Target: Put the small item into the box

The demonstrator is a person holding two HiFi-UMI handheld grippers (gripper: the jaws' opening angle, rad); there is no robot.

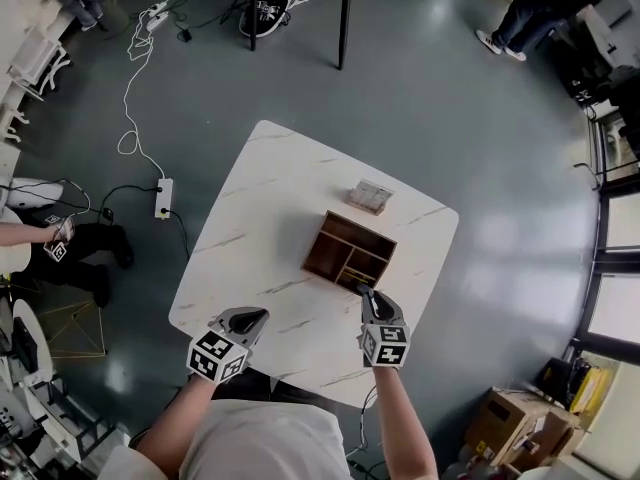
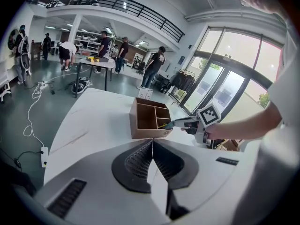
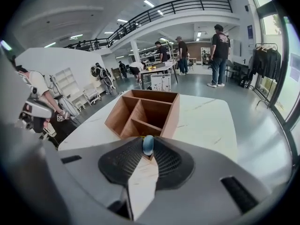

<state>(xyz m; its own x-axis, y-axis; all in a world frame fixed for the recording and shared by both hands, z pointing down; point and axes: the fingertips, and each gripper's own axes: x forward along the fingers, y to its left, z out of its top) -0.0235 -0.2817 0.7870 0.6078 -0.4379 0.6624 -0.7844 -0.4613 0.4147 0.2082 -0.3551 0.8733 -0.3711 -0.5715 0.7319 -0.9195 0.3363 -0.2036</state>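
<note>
A brown wooden box (image 1: pixel 349 251) with several compartments stands on the white marbled table (image 1: pixel 270 183). My right gripper (image 1: pixel 365 292) hovers at the box's near edge, shut on a small blue item (image 3: pixel 148 145) with a yellow tip (image 2: pixel 162 124) that points into the box (image 3: pixel 145 112). The left gripper (image 1: pixel 257 317) is shut with nothing in it, held back near the table's front edge; in its view the box (image 2: pixel 150 119) lies ahead with the right gripper (image 2: pixel 171 123) reaching in from the right.
A small pale packet (image 1: pixel 369 197) lies on the table just beyond the box. People stand around the hall, one at the upper right (image 1: pixel 541 8). A power strip with cable (image 1: pixel 163 197) lies on the floor to the left, cardboard boxes (image 1: pixel 515 425) at lower right.
</note>
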